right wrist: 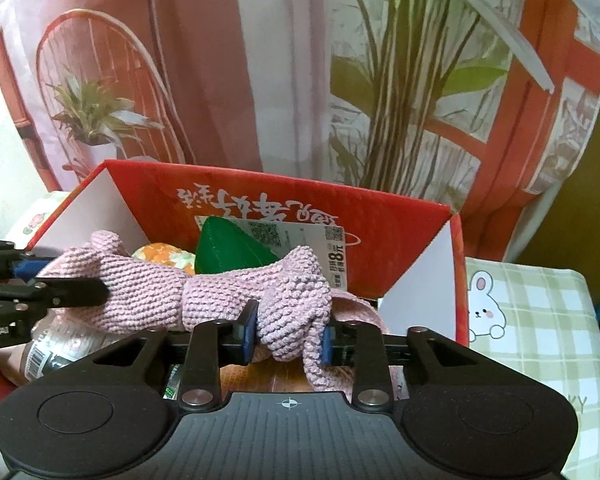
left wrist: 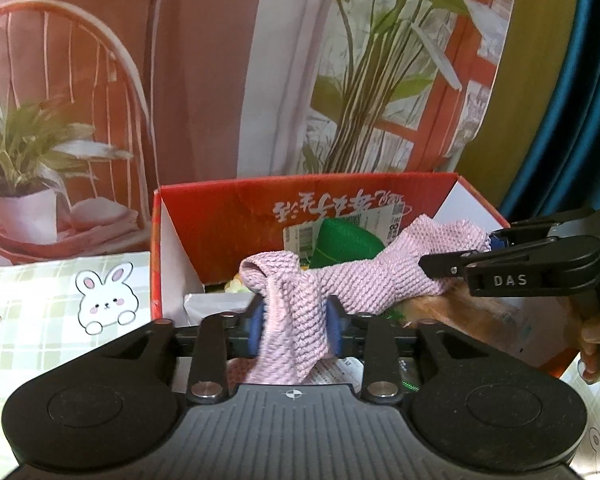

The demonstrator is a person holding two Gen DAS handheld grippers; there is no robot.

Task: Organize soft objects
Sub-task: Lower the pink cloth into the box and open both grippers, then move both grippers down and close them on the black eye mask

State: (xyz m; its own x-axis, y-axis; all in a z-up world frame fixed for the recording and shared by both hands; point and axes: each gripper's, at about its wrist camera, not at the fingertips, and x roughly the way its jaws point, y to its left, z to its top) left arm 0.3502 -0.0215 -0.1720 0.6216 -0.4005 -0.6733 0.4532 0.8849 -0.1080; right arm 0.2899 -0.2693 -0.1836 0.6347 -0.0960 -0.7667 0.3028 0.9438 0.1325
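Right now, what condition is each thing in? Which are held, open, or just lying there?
Pink knitted cloth: bunched, stretched between both grippers above the box.
Left gripper: shut on one end of the cloth.
Right gripper: shut on the other end.
Red cardboard box: open on top, holding items.
Green soft toy: lying inside the box.
Bunny-print tablecloth: spread flat under the box.

Desk cover: green-and-cream checked cloth [right wrist: 540, 320] printed with white rabbits.
On it: open red cardboard box [left wrist: 220, 208], standing against the printed backdrop [left wrist: 204, 80].
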